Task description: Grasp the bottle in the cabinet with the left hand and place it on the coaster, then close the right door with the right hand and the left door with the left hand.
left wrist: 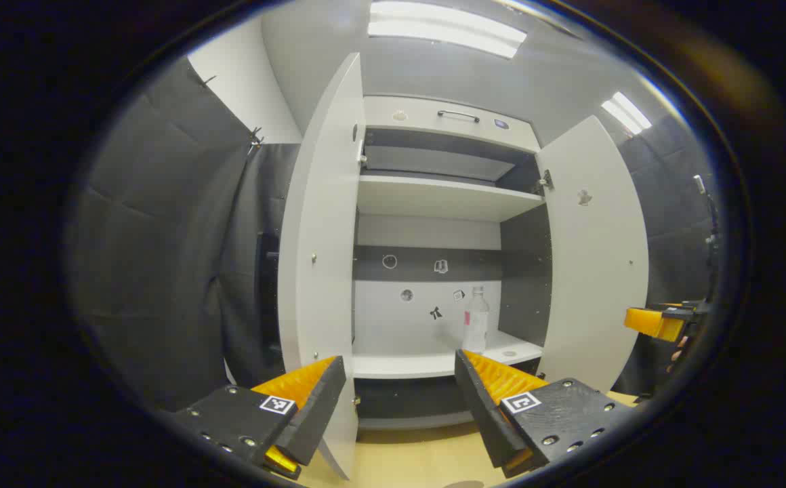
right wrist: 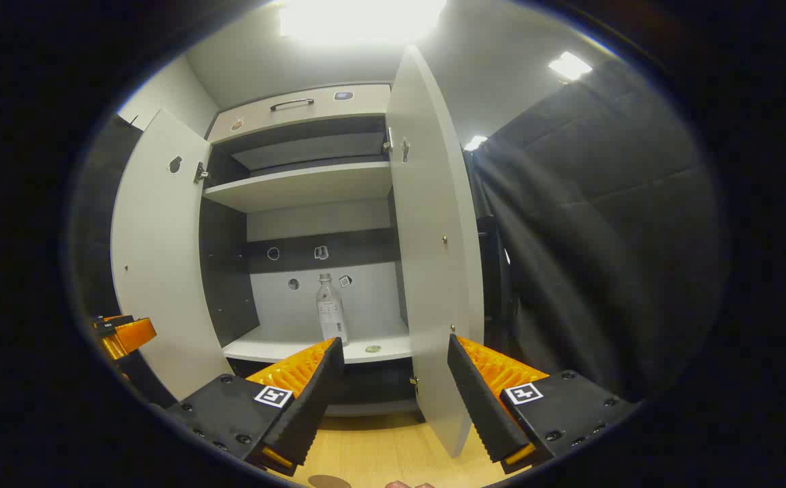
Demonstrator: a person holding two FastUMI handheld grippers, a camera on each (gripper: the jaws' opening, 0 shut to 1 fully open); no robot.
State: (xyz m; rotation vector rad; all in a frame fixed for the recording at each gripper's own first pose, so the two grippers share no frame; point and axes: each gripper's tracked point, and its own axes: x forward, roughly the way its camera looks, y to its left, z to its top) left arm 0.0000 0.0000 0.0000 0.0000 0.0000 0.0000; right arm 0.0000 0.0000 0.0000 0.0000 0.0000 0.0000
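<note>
Both cabinet (left wrist: 444,196) doors open, bottle (left wrist: 476,320) on shelf; L gripper (left wrist: 400,400) & R gripper (right wrist: 393,393) fingers wide apart, empty

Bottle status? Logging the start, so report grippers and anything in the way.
Both hand-held grippers open, empty: left, right. Bottle upright on the cabinet shelf, untouched. Both doors wide open: left door, right door. Nothing blocking the bottle.
</note>
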